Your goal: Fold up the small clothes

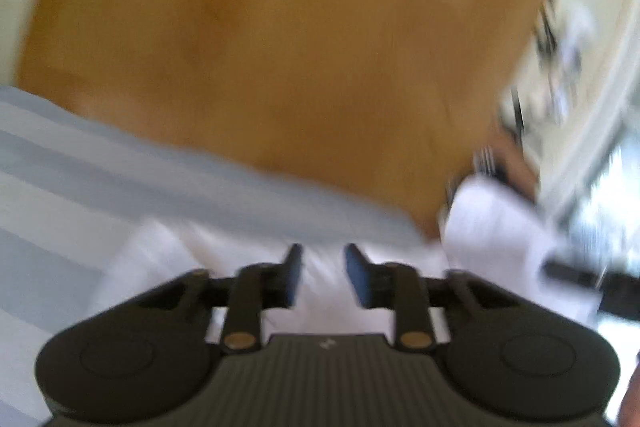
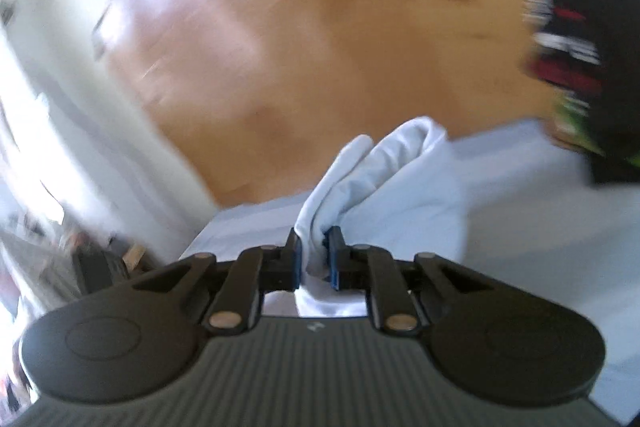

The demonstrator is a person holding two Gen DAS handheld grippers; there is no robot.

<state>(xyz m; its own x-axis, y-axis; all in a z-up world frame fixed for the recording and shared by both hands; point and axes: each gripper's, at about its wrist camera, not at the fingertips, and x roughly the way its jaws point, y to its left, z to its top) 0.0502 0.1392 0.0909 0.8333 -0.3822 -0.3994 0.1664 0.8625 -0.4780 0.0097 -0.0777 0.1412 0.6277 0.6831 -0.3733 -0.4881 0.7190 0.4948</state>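
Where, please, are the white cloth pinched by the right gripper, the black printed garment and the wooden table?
white cloth (image 2: 384, 163): right wrist view, bunched fold above the gripper.
black printed garment (image 2: 592, 67): right wrist view, its printed front.
wooden table (image 1: 280, 47): left wrist view, bare top.

Both views: smeared by motion blur.
Pale striped cloth (image 1: 80, 163): runs off the left edge; garment type unreadable.
Dark printed garment (image 2: 580, 67): cut by the right edge; print illegible.
White cloth (image 2: 360, 179): lower part hidden behind the right gripper (image 2: 316, 259).
Room clutter (image 1: 560, 39): streaks only.
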